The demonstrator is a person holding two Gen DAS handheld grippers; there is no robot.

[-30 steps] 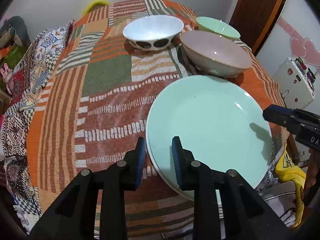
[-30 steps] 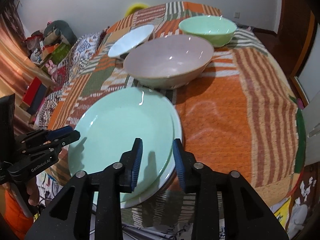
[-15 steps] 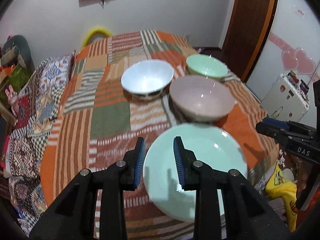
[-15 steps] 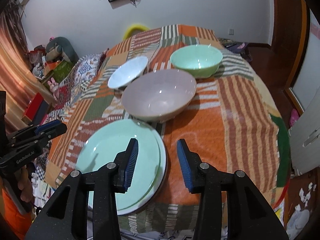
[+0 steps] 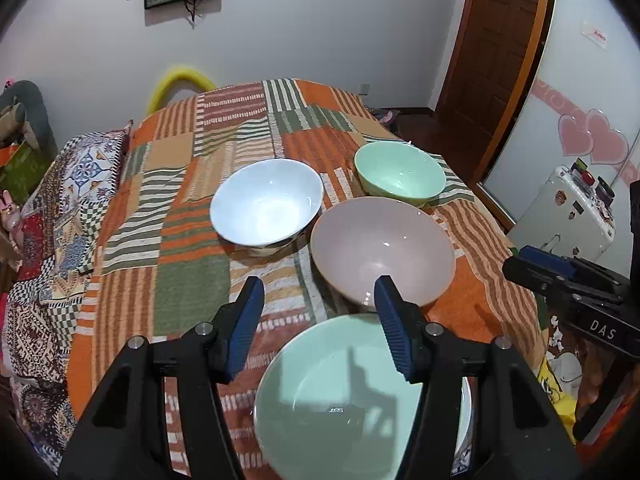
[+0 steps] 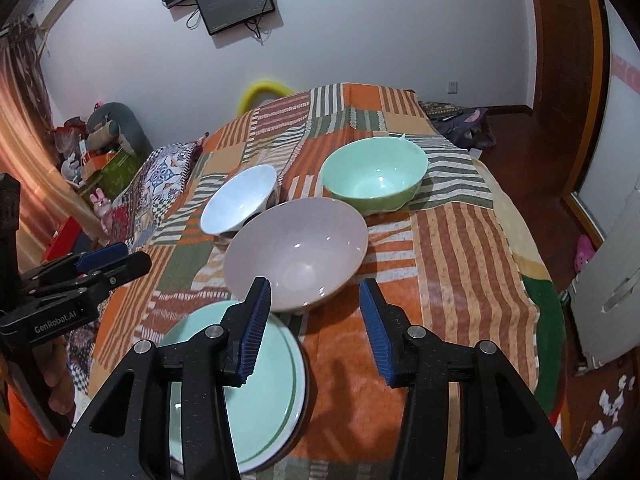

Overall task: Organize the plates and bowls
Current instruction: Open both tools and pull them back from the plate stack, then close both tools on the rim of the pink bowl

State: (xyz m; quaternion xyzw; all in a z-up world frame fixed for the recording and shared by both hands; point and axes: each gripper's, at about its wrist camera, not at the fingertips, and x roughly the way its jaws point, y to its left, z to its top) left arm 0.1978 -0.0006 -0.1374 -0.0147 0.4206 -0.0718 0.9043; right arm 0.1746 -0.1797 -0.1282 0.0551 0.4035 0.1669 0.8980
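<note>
A stack of mint green plates [image 5: 340,412] [image 6: 260,392] lies at the table's near edge. Behind it stands a large pink bowl [image 5: 382,248] [image 6: 296,250], with a white bowl [image 5: 266,204] [image 6: 238,202] to its left and a mint green bowl [image 5: 400,174] [image 6: 374,174] at the back right. My left gripper [image 5: 320,316] hovers above the plates and my right gripper [image 6: 316,320] hangs beside them. The jaws of both are opening, with nothing between them. Each gripper also shows at the other view's edge: right gripper [image 5: 560,276], left gripper [image 6: 100,262].
A striped patchwork cloth [image 5: 188,200] covers the round table. A patterned cushion [image 5: 60,184] lies at the left. A wooden door [image 5: 504,40] and a white case [image 5: 568,208] stand at the right. A screen [image 6: 236,0] hangs on the wall.
Both grippers have risen and drawn back from the plate stack, and their jaws have spread wider. The whole table with all three bowls has come into view.
</note>
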